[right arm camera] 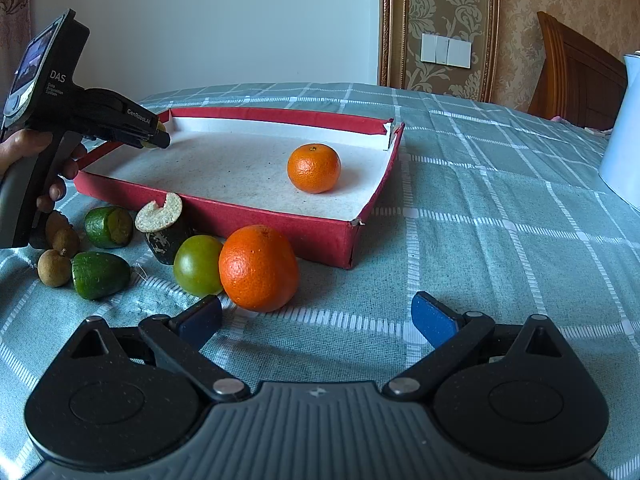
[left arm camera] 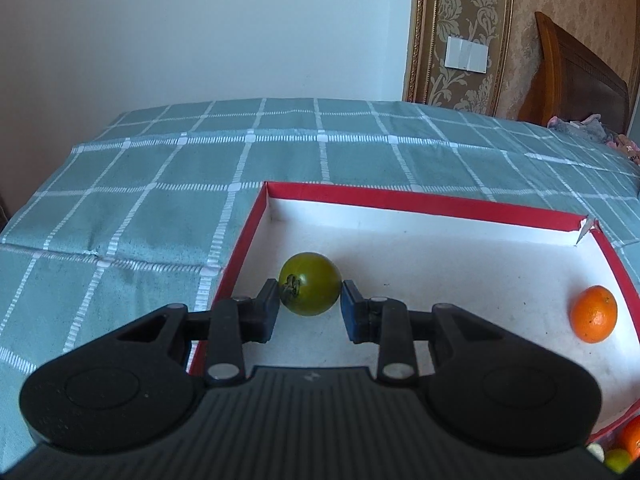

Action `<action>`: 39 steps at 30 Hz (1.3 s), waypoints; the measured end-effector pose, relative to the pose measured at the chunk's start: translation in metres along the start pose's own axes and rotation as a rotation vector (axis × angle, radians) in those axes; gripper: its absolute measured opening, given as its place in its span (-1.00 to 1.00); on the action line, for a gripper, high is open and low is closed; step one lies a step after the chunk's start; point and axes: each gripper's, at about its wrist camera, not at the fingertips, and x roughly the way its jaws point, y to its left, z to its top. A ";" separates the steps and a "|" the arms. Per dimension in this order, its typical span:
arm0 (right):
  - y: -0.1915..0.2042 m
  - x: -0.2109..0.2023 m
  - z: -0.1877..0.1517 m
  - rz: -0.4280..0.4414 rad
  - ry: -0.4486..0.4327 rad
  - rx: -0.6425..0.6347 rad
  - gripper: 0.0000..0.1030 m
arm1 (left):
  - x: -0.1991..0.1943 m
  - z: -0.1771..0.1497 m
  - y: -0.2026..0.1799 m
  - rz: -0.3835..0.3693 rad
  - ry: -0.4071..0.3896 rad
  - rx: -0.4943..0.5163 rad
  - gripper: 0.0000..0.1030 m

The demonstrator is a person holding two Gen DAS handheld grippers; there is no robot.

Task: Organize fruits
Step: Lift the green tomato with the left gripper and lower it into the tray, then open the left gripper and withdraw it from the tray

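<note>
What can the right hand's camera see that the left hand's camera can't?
Only the right wrist view shows the right gripper, open over the cloth, the big orange and second green tomato outside the box, the cut green pieces, the small brown fruits, and the person's hand on the left gripper's handle.

Only the left wrist view shows the left gripper shut on a green tomato over the box.

Both show the red box, the small orange inside it, and the checked cloth.

Probably a home bedroom: wooden headboard [left arm camera: 576, 76], damask wallpaper [right arm camera: 444, 12], checked cloth [right arm camera: 480, 184].
</note>
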 end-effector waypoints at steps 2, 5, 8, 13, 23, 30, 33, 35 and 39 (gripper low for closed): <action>0.000 0.000 0.000 0.000 0.000 0.000 0.98 | 0.002 0.000 0.002 -0.011 0.013 -0.009 -0.42; 0.000 0.000 0.000 0.000 0.000 0.000 0.98 | 0.003 0.000 0.001 -0.004 0.020 -0.001 -0.41; 0.000 0.000 0.000 0.000 0.000 0.000 0.98 | 0.002 0.000 -0.006 0.011 0.025 0.037 -0.39; 0.000 0.000 0.000 0.000 0.000 0.000 0.98 | -0.006 -0.002 -0.009 0.041 -0.010 0.053 0.21; 0.000 0.000 0.000 0.000 -0.001 0.000 0.98 | -0.050 -0.014 -0.011 0.092 -0.121 0.067 0.51; -0.001 0.000 0.000 0.004 -0.002 0.004 0.98 | -0.121 -0.048 0.003 0.120 -0.282 0.043 0.70; 0.000 0.000 0.000 0.007 -0.005 0.007 0.98 | -0.146 -0.073 0.013 0.069 -0.293 0.007 0.75; 0.000 0.000 0.000 0.008 -0.005 0.007 0.98 | -0.159 -0.092 0.017 0.032 -0.288 -0.001 0.75; 0.000 0.000 0.000 0.003 -0.009 0.009 0.97 | -0.173 -0.120 0.018 -0.009 -0.250 0.004 0.75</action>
